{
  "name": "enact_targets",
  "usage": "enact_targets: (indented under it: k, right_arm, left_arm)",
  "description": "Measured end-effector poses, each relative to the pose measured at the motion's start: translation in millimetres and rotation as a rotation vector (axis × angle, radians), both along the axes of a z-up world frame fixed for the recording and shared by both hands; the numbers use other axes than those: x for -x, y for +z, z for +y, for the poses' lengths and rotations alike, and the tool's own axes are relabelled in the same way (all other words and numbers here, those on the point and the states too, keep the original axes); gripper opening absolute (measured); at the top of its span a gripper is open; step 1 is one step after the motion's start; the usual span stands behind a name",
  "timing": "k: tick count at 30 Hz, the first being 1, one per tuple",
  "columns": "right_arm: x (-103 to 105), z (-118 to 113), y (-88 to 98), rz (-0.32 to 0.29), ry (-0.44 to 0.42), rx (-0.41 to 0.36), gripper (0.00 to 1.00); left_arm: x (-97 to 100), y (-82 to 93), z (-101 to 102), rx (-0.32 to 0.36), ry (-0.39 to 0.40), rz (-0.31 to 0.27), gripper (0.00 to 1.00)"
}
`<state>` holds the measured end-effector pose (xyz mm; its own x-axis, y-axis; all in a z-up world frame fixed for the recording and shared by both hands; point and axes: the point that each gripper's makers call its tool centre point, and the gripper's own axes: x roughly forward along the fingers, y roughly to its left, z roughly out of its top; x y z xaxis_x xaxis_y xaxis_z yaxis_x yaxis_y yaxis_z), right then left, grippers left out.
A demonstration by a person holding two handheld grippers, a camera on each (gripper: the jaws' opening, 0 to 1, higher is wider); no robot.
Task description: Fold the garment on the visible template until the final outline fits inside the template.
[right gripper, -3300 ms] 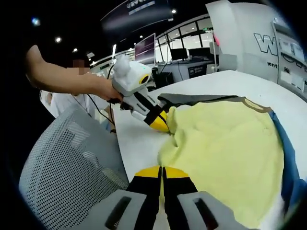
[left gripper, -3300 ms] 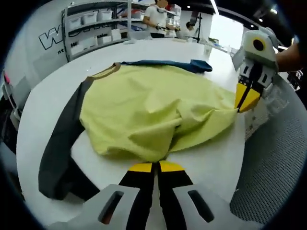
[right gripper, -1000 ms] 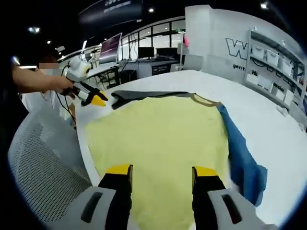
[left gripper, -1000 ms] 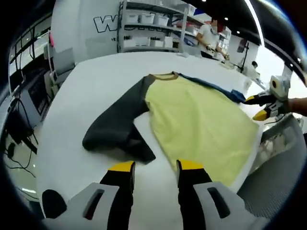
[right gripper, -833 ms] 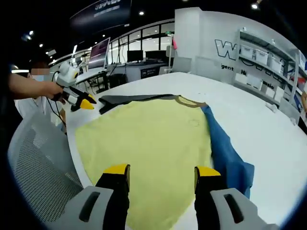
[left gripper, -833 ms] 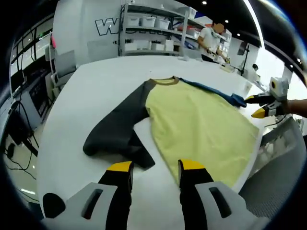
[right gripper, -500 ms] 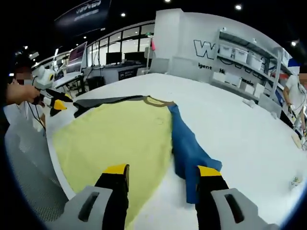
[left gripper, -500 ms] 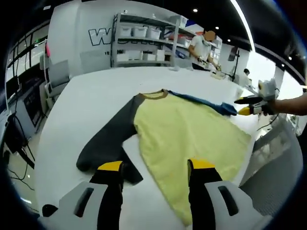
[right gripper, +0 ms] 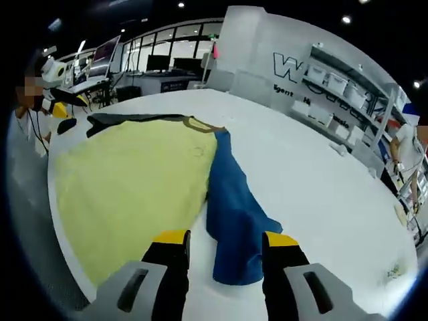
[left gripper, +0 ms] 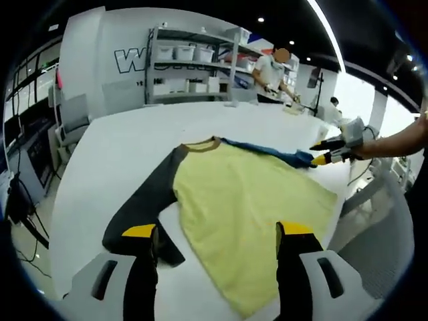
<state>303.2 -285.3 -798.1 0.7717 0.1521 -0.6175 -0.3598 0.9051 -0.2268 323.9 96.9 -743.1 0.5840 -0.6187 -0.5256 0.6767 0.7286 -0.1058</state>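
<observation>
On the white tabletop the garment lies spread flat. Both my jaws are open, empty. Next: right gripper pinches the blue sleeve at twelve o'clock, folding inward.

Bare white tabletop spreads wide at the left and upper middle of the left gripper view. The shirt covers the middle. In the right gripper view, tabletop right of the blue sleeve lies open.

Shirt: pale yellow body, one dark grey sleeve, one blue sleeve, tan collar. Table white. Jaw tips yellow on black.
</observation>
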Motion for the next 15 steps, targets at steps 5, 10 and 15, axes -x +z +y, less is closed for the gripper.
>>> enact_targets:
  k: [5, 10, 15]
  right_arm:
    - [-12, -1, -6.6, 0.014, 0.016, 0.027, 0.35]
    - [-20, -5, -12.8, 0.041, 0.014, 0.046, 0.31]
    - [-25, -8, -22.2, 0.074, -0.003, 0.055, 0.27]
  left_arm:
    - [2.3, 3.8, -2, -0.008, -0.015, -0.016, 0.79]
    - [4.2, 10.0, -4, -0.006, -0.024, -0.039, 0.81]
    - [5.3, 14.1, -4, 0.0, -0.02, -0.052, 0.83]
